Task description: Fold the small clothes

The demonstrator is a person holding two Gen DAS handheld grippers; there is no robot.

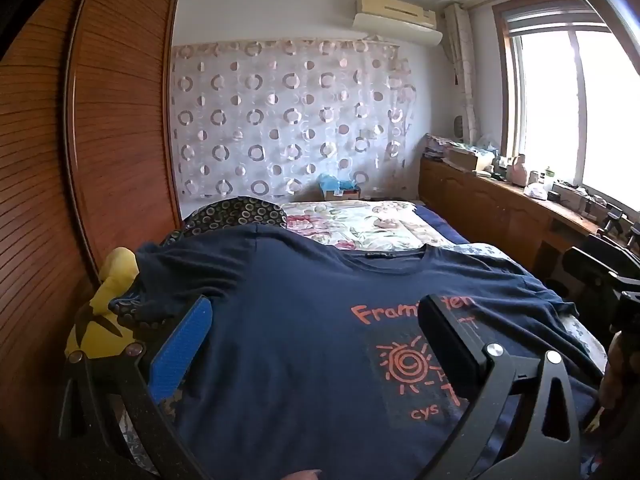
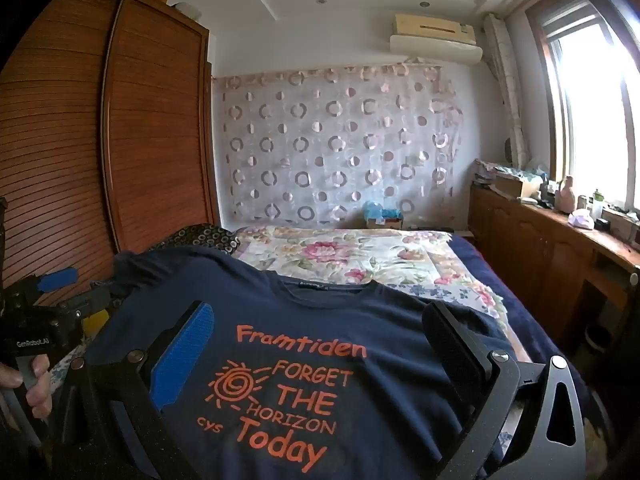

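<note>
Navy T-shirt lies spread flat, print up, on the near end of the bed, collar toward the far side. Left gripper and right gripper both hover over it, jaws wide apart, holding nothing. Yellow cloth at the shirt's left sleeve.

The navy shirt carries orange print between the open fingers of the right gripper: "Framtiden" on top, then a spiral sun beside "FORGET THE HORIZON", small "cys" to the left, and "Today" lowest, nearest the camera. In the left wrist view the same shirt shows only "Frami…" and "…ten", the middle hidden behind the right finger of the left gripper, with "cys" below the sun. A neck label has lettering, too small to read. The left gripper body, off to the left, reads what looks like "GenRobot.AI".
</note>
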